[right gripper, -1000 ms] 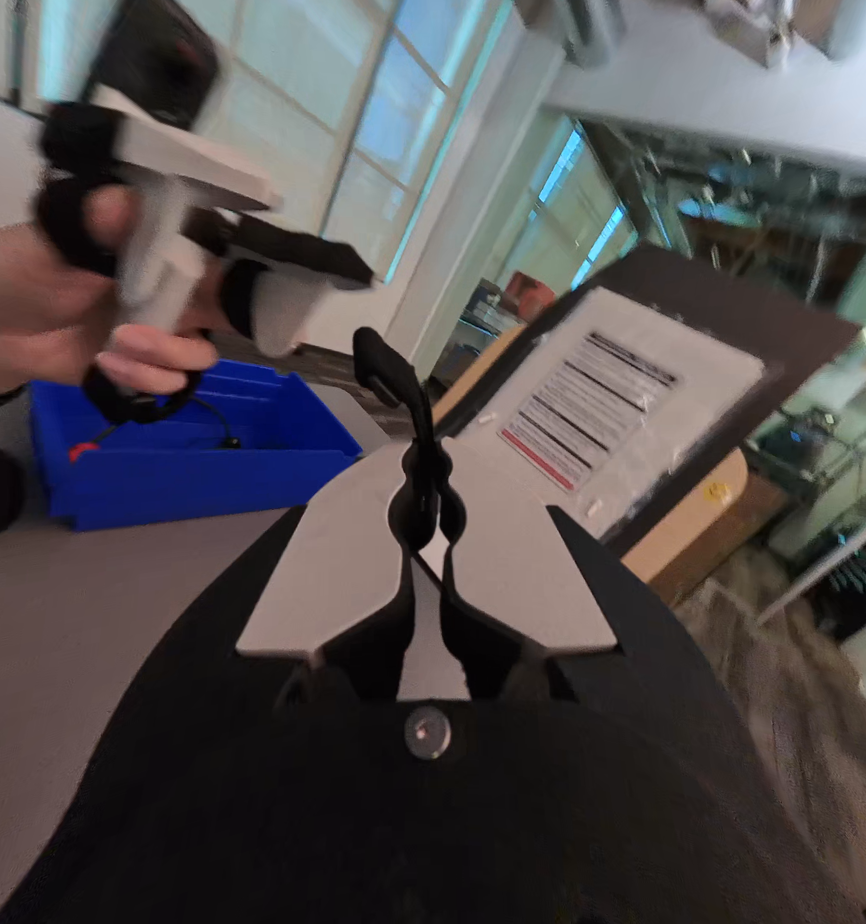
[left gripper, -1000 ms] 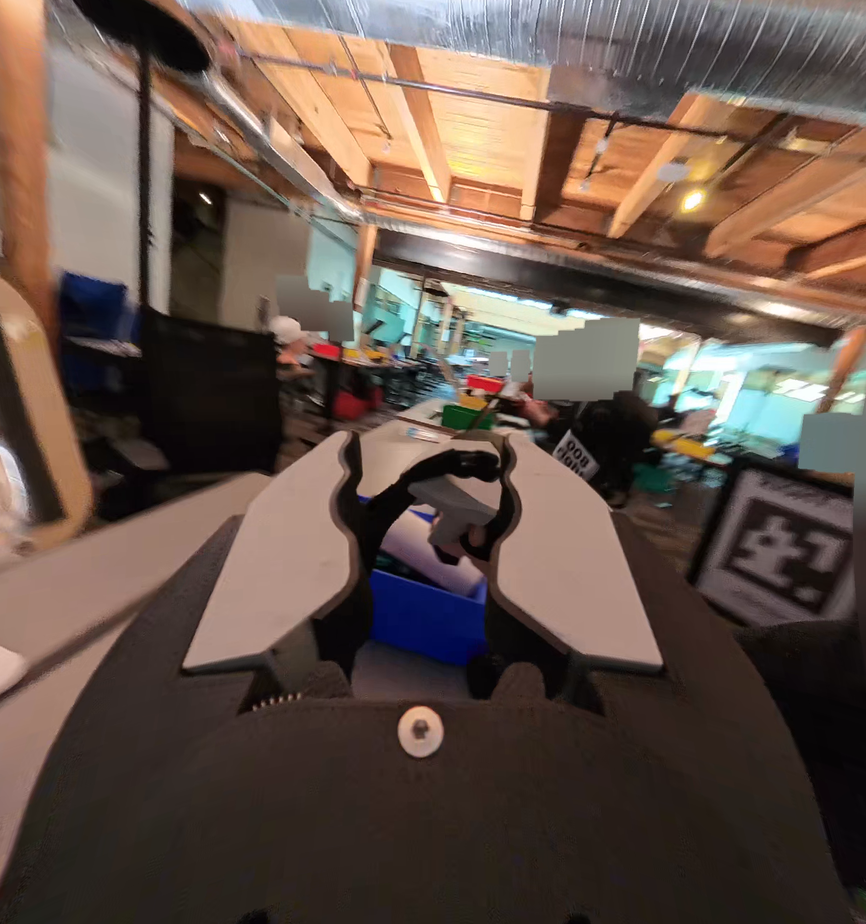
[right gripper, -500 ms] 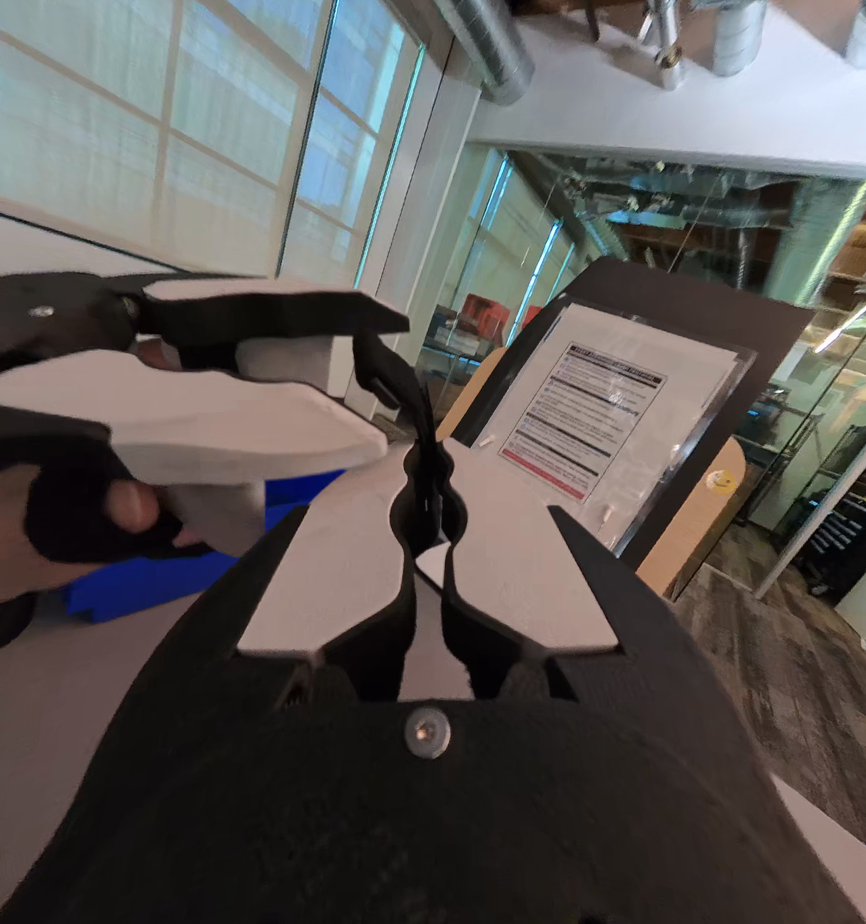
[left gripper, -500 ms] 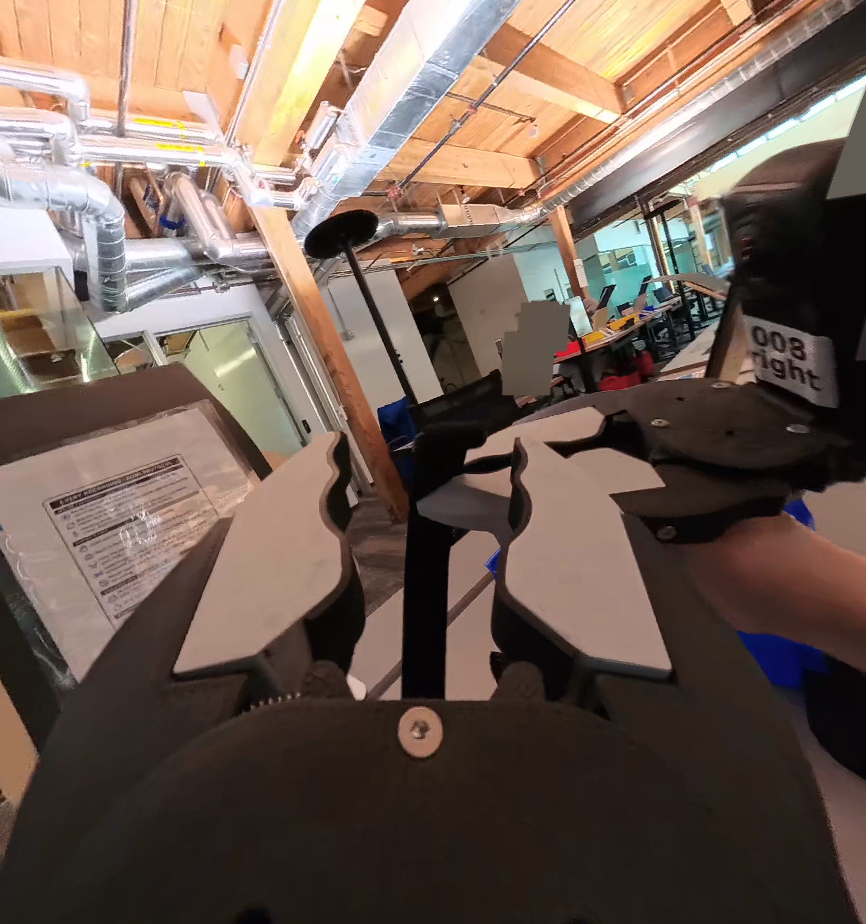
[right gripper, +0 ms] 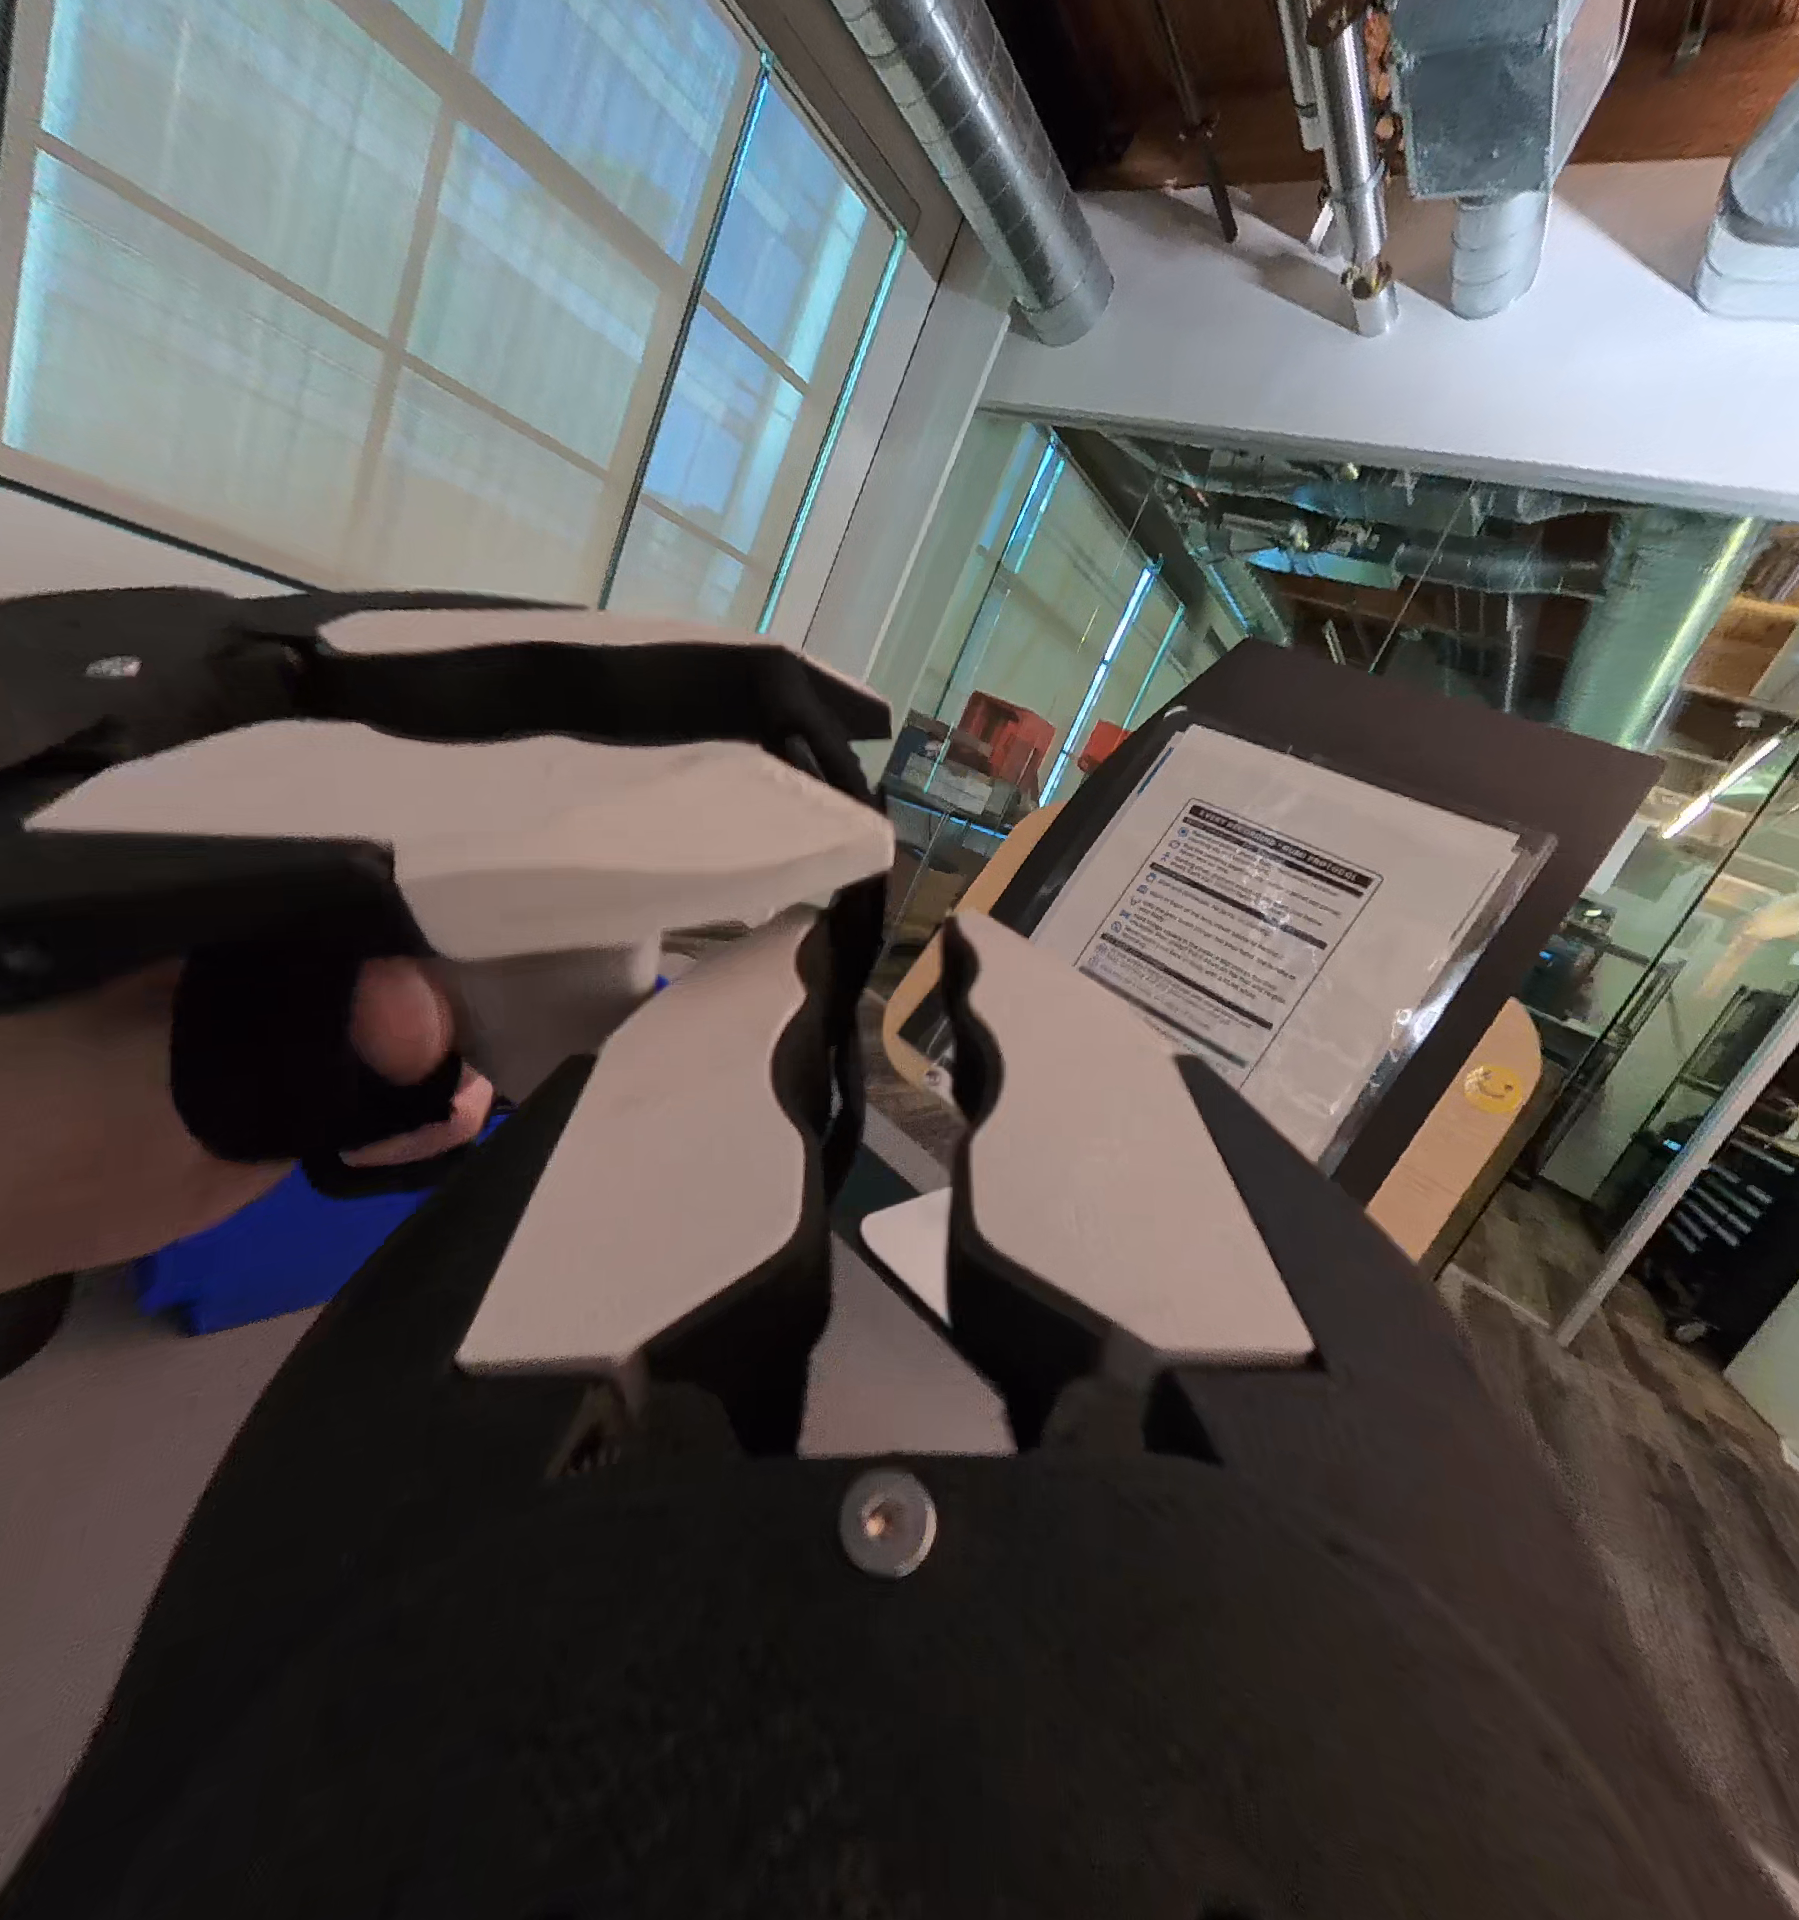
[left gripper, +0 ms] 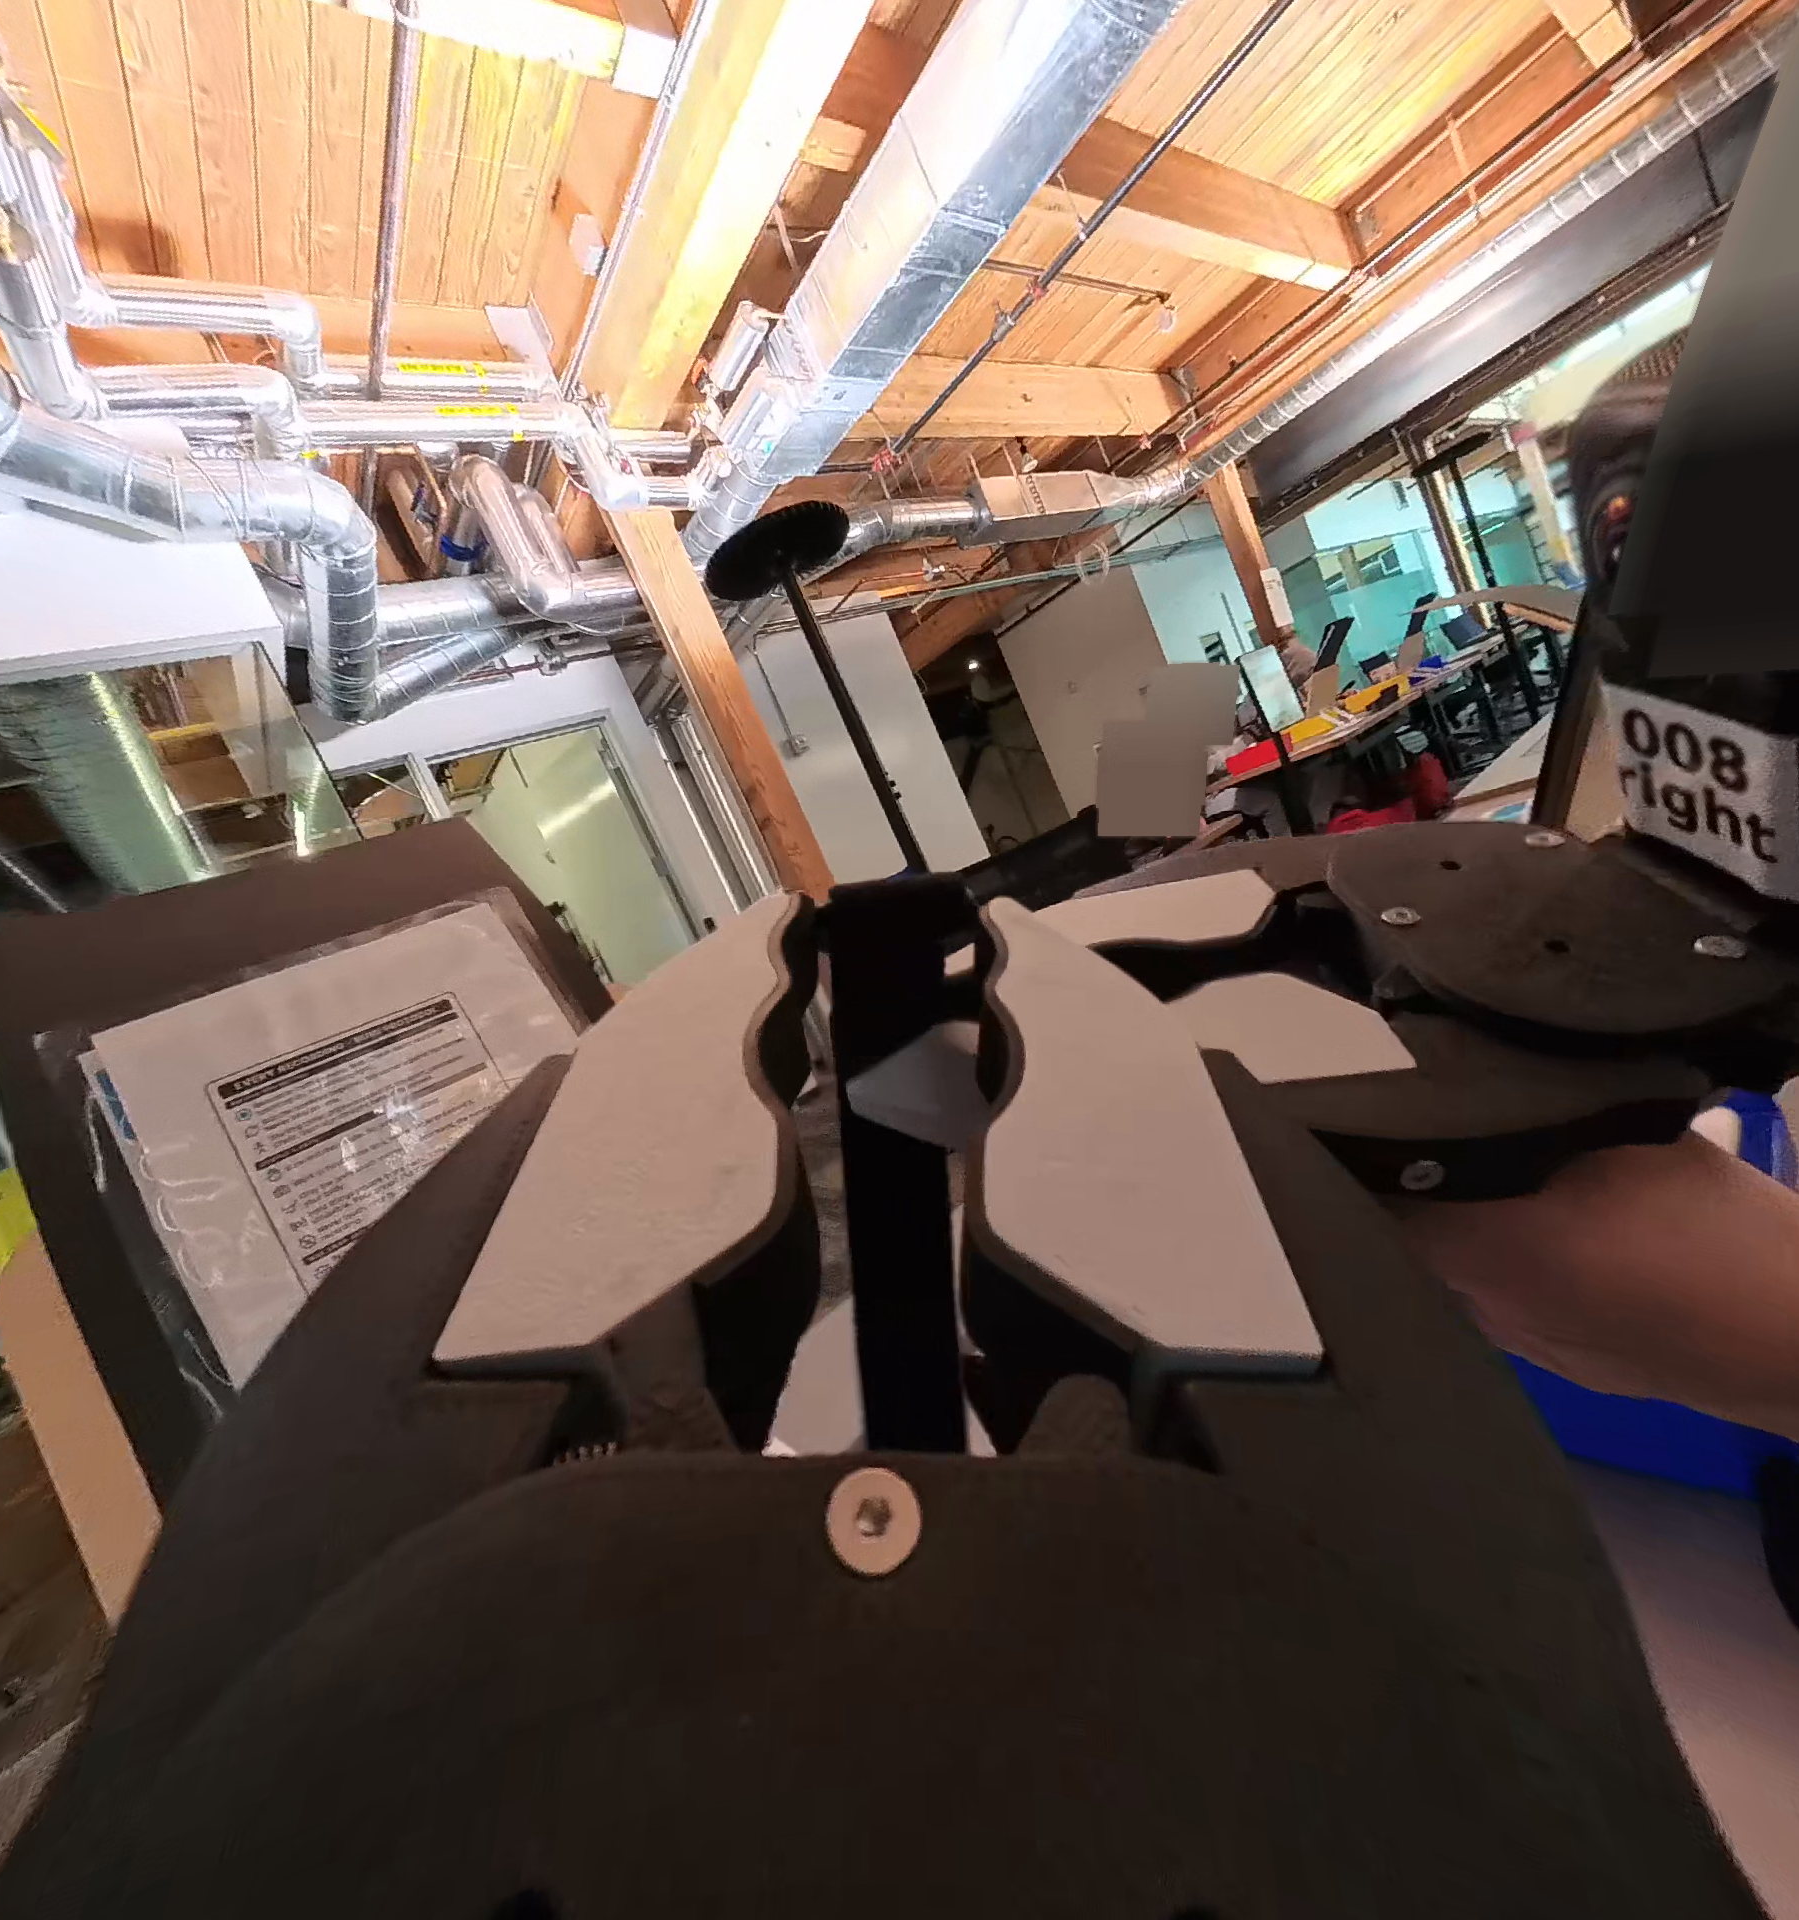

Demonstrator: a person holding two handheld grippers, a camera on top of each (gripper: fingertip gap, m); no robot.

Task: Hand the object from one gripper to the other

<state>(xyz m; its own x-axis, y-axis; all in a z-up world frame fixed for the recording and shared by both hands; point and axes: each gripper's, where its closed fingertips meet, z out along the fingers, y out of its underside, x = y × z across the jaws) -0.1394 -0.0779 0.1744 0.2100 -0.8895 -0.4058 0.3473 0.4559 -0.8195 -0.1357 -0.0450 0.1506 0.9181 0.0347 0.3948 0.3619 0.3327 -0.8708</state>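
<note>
Left tongs (left gripper: 890, 935) look clamped on the black strip (left gripper: 895, 1195): both fingers sit tight against its edges up near the tips, and the rest of the strip runs back down the gap toward the camera. Right tongs (right gripper: 900, 956) are spread apart, with clear daylight between the fingers. From the right wrist view the strip is seen edge-on, lying against the inner side of the right tongs' left finger (touching or just beside it, can't tell which).

So I'd call this the tail end of the handover: the left side has the grip and the right has let go but hasn't cleared off. The next move should be backing the right tongs straight out without that finger snagging the strip and twisting it loose.

Around them: a hand (right gripper: 95, 1122) holds the left tongs, with a blue bin (right gripper: 251, 1278) on the grey table (right gripper: 95, 1507) below. A sign board (right gripper: 1238, 914) stands beyond, well apart. Nothing else crowds the two tools.
</note>
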